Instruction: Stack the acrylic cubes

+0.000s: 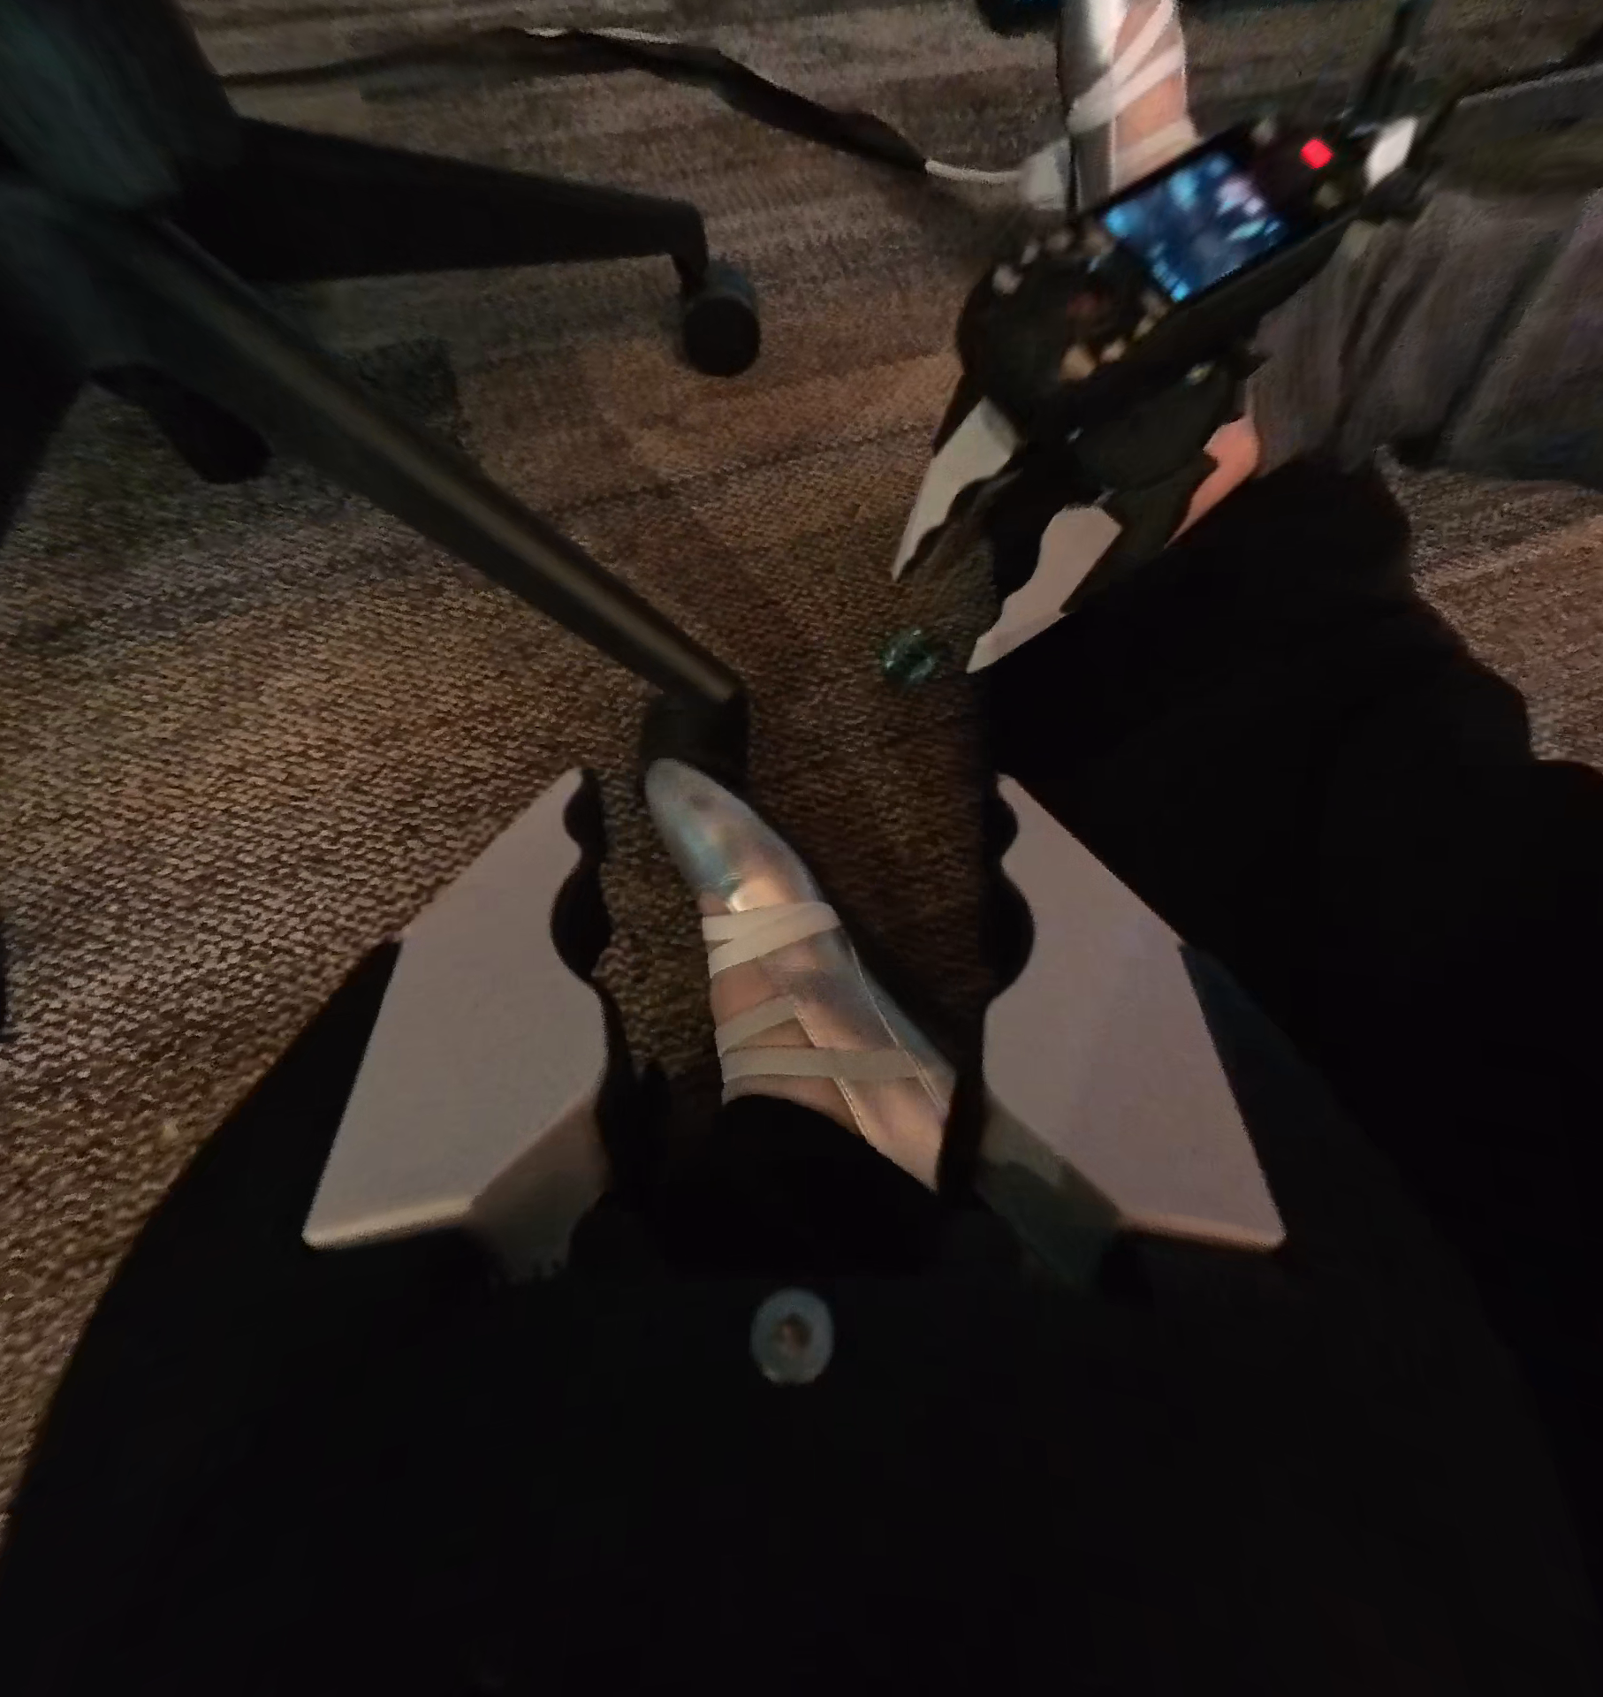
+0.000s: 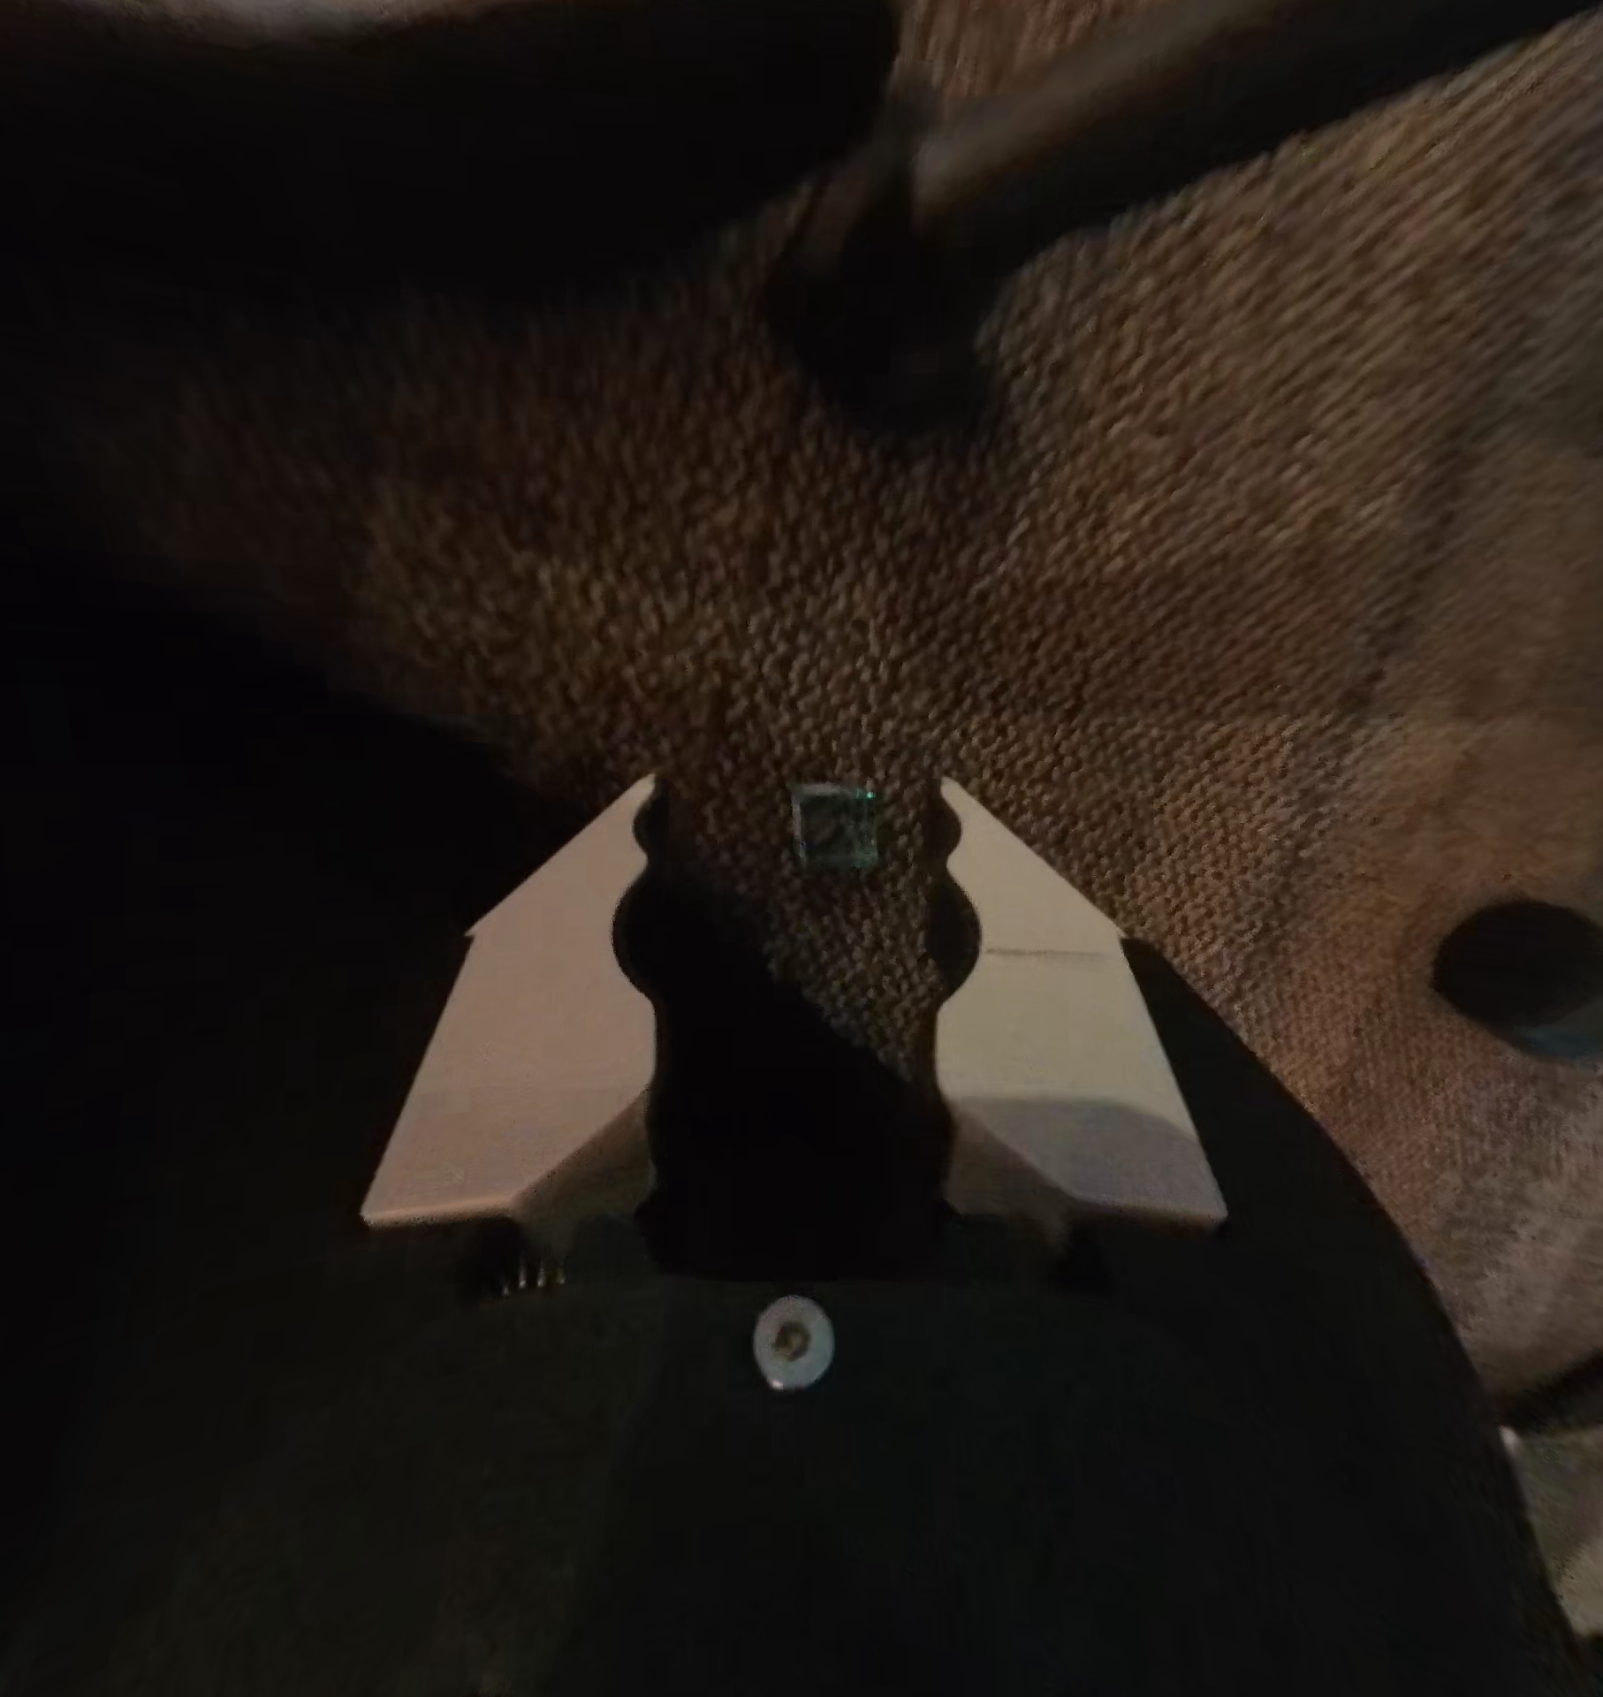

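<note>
On the carpet (image 2: 1147, 551) between my right claw's (image 2: 800, 799) spread fingertips lies a small greenish clear cube (image 2: 833, 831), untouched. My left claw (image 1: 793, 808) gapes wide over my silver shoe (image 1: 761, 927), holding nothing. Dim light and the cube's smallness could make me misjudge and nudge it into the pile.

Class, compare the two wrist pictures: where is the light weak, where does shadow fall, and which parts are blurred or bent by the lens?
Left wrist view: dim warm light; the brown looped carpet is sharp at centre, while the far right gripper and black chair leg smear and curve toward the edges. Right wrist view: darker, with deep shadow filling the left side; the small green glassy cube is soft and the top edge is streaked with blur.
</note>
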Demonstrator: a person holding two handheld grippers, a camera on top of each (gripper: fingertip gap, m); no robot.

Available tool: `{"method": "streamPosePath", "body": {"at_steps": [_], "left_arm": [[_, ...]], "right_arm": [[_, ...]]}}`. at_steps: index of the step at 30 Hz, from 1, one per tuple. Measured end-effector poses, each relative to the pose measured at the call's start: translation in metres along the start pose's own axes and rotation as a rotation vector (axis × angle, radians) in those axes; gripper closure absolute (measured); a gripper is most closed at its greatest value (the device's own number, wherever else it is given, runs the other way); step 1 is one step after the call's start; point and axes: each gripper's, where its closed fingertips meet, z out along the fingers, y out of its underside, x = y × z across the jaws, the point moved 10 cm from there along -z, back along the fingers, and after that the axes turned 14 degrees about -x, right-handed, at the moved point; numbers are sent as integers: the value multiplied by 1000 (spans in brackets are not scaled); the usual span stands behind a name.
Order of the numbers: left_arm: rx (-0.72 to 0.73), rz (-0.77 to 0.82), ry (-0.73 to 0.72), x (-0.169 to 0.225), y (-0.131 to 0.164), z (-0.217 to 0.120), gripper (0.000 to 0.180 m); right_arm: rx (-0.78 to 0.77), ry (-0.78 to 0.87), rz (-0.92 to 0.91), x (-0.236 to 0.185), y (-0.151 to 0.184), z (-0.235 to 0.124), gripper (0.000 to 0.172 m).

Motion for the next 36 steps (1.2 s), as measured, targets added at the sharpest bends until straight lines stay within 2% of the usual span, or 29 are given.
{"method": "streamPosePath", "body": {"at_steps": [4,9,12,15,19,21,23,25,28,32,34,36], "left_arm": [[28,-14,-54,-18,14,-8,101],[63,-107,-117,-62,26,-24,102],[82,-167,-163,-97,33,-34,102],[81,-219,-188,-132,48,-37,102],[115,-306,-216,-172,73,-36,98],[183,-375,-200,-184,85,-36,103],[252,-417,-220,-193,101,-35,105],[274,-461,-246,-202,112,-31,105],[345,-527,-206,-211,111,-32,106],[422,-574,-170,-216,109,-32,107],[395,-565,-179,-215,116,-27,108],[380,-576,-188,-217,121,-25,108]], "right_arm": [[-134,-70,-51,8,10,38,118],[-106,-112,27,20,17,70,119],[-62,-142,79,26,13,78,127],[-144,-168,56,24,14,87,144],[-143,-186,139,20,9,70,145],[-73,-153,162,12,1,36,145],[3,-114,165,-2,-10,-15,145],[82,-67,151,-18,-23,-79,145],[229,31,123,-21,-46,-191,145],[358,279,21,26,-84,-327,145],[320,355,-14,65,-107,-369,145],[232,361,-27,113,-133,-391,145]]}}
